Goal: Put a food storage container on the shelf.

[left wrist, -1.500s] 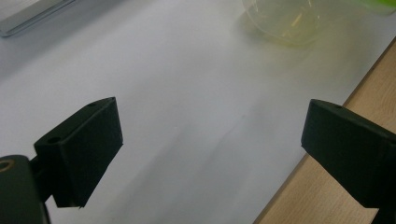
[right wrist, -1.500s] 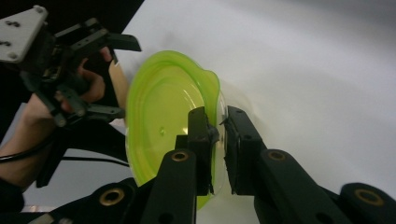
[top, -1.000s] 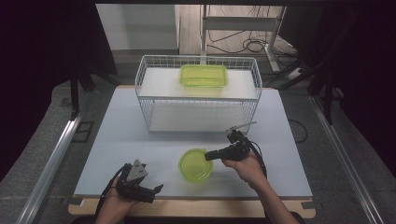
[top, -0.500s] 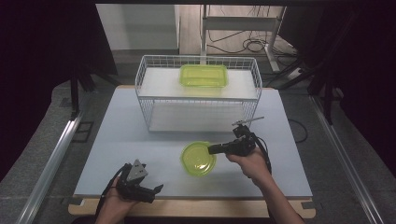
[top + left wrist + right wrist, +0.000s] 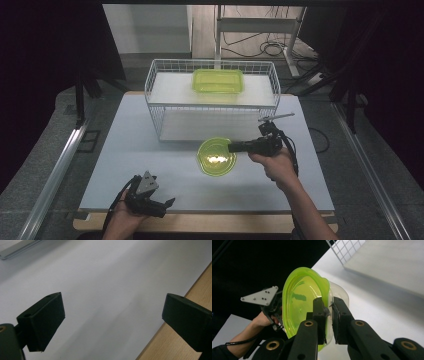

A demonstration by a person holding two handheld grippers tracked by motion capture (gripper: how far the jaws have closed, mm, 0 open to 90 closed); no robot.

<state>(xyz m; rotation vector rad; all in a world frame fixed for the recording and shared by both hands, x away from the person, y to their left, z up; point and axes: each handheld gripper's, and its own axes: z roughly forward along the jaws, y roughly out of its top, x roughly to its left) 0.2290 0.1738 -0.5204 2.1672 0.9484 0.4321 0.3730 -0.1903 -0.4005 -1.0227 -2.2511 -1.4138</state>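
Just below the centre of the high view, the right gripper [image 5: 235, 147] clamps the rim of a round yellow-green plastic bowl [image 5: 216, 156], held above the white table [image 5: 125, 145] in front of the wire basket [image 5: 155, 107]. At lower left, the left gripper [image 5: 167, 204] has its jaws wide apart and empty.

A: What is around the white table [image 5: 150, 140]?

B: Grey floor [image 5: 30, 190]; a metal rail [image 5: 55, 175] by its left edge; dark curtains [image 5: 50, 45] at both sides.

A: And past the far edge?

B: A metal stand [image 5: 260, 25]; black cables [image 5: 272, 49] on the floor.
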